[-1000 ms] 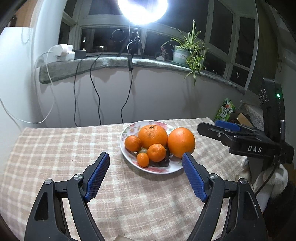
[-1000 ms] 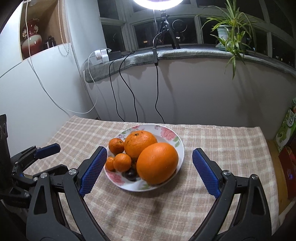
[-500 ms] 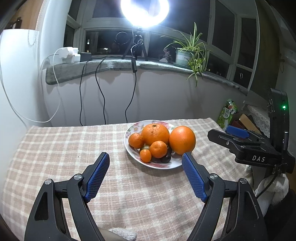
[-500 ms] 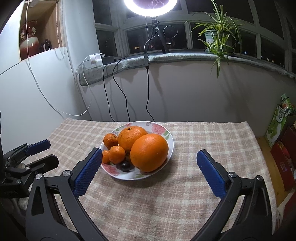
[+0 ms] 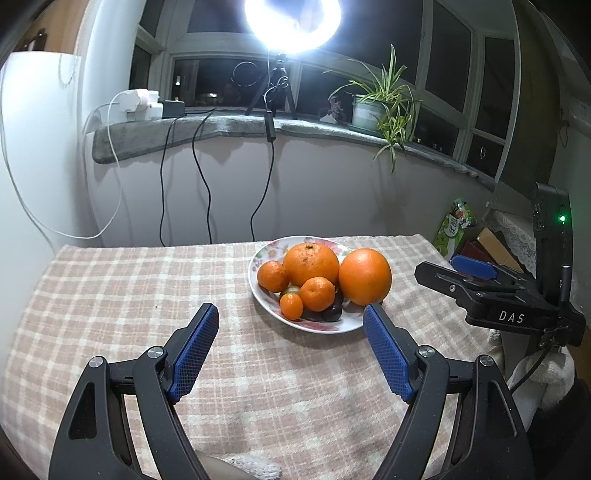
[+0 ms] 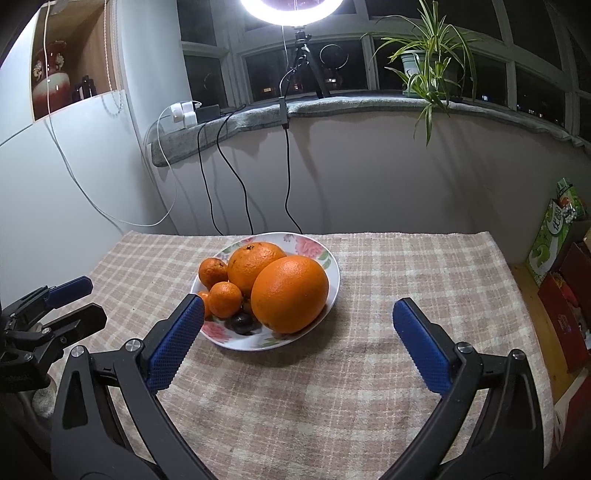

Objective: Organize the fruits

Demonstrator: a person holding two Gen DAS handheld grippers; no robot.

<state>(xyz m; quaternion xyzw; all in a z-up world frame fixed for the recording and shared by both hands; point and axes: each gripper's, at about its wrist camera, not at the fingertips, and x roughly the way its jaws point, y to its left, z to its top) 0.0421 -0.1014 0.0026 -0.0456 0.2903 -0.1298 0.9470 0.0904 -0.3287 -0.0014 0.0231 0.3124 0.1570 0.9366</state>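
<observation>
1. Checked cloth covers the table across the lower half of the left wrist view, with a ring light glaring at the top centre and a potted plant on the sill at upper right. We hold the left gripper at the bottom of the frame, its blue pads spread wide and holding nothing. Just beyond its tips, right of centre, sits the floral plate piled with fruit: a large orange at the right, a second orange behind, and small mandarins in front. Our right gripper shows at the right edge.

2. Across the right wrist view the same cloth fills the lower frame. Our right gripper is wide open and empty too, its left pad overlapping the plate near the centre. The large orange lies nearest us. Our left gripper shows at the left edge.
</observation>
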